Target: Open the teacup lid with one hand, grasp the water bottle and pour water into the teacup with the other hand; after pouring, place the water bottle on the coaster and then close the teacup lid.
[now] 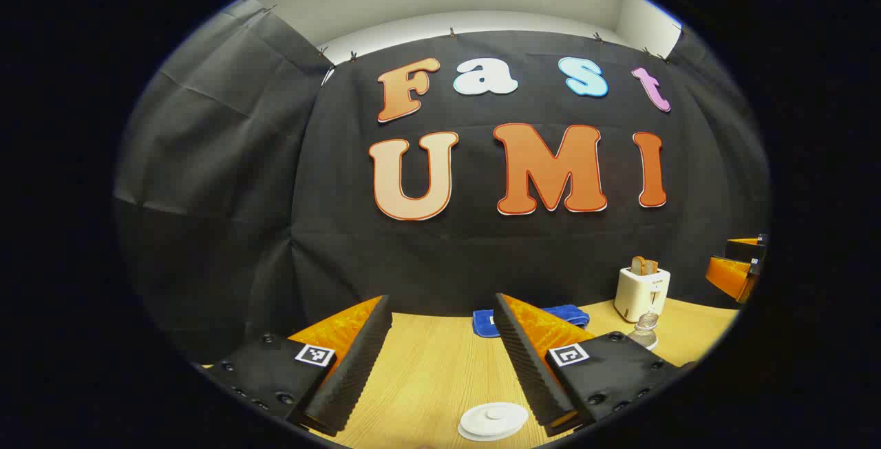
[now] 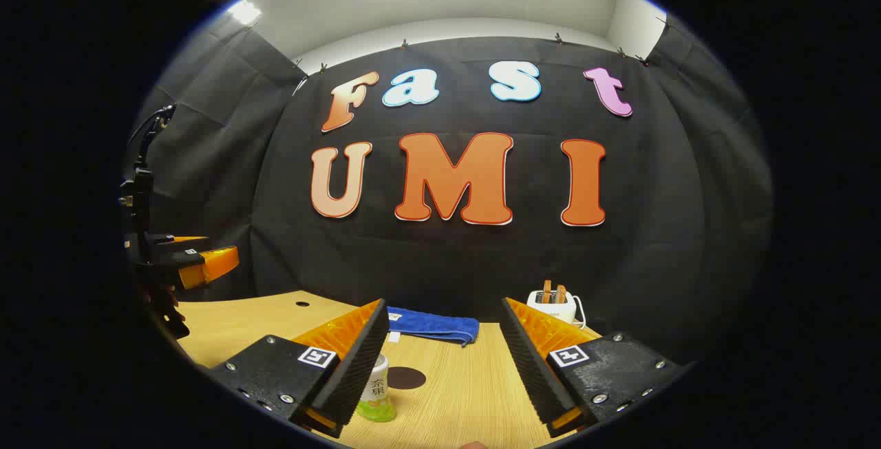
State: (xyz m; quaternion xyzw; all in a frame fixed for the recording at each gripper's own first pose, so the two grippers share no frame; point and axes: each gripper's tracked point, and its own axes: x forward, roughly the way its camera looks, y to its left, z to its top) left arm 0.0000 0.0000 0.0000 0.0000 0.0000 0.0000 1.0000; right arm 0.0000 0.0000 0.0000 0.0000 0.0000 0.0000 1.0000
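On the light wooden table point(image 1: 427, 373), both grippers hover spread wide, holding nothing.
White round teacup lid point(image 1: 493, 419) lies low between the left gripper point(image 1: 440, 359) fingers: light, hard, likely slick, best pinched at its centre knob. Small clear plastic water bottle with green label point(image 2: 376, 388) stands beside the right gripper point(image 2: 444, 363) left finger, near the dark round coaster point(image 2: 406, 378): light, squashy, grip mid-body.
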